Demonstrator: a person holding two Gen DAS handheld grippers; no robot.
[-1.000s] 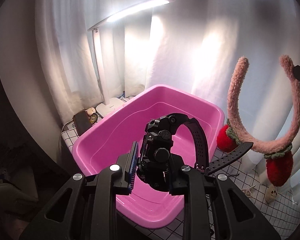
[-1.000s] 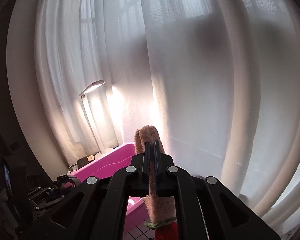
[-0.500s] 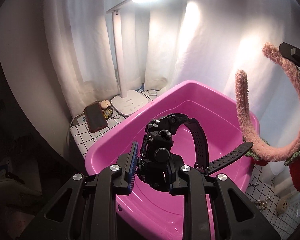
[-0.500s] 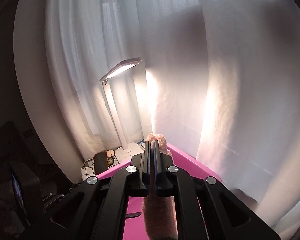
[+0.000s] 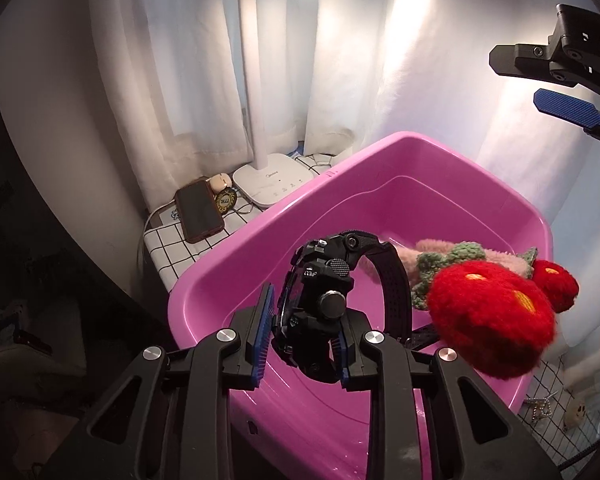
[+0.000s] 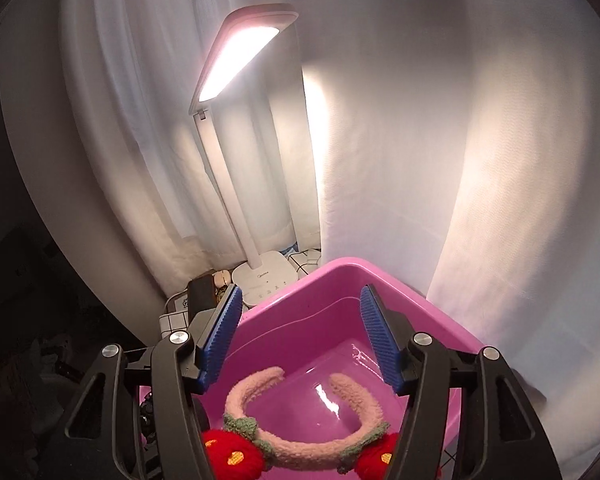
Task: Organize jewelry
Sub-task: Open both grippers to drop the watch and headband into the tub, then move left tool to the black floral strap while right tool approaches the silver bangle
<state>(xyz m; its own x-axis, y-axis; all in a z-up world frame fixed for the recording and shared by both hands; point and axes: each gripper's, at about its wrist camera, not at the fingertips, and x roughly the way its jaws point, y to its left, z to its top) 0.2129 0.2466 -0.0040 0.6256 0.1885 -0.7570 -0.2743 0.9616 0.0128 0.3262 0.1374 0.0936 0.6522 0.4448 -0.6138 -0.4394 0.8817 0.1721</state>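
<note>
Headband (image 6: 300, 446) now out of my right gripper (image 6: 300, 340), jaws opening, nothing between them. It lies inside the pink tub (image 6: 440, 308). My left gripper (image 5: 300, 344), jaws opening, holds the black watch (image 5: 324, 300) over the tub's near rim.

White curtains (image 6: 380, 120); lit desk lamp (image 6: 240, 48); checkered tablecloth (image 5: 172, 248).

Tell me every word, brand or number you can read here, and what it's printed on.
"Midea", faint, on the white lamp base; I read it only tentatively.
Gold lettering on the round black badge beside the phone: too small to read.
Raised marking on the black watch: blurred, unreadable.
Nothing else legible.
</note>
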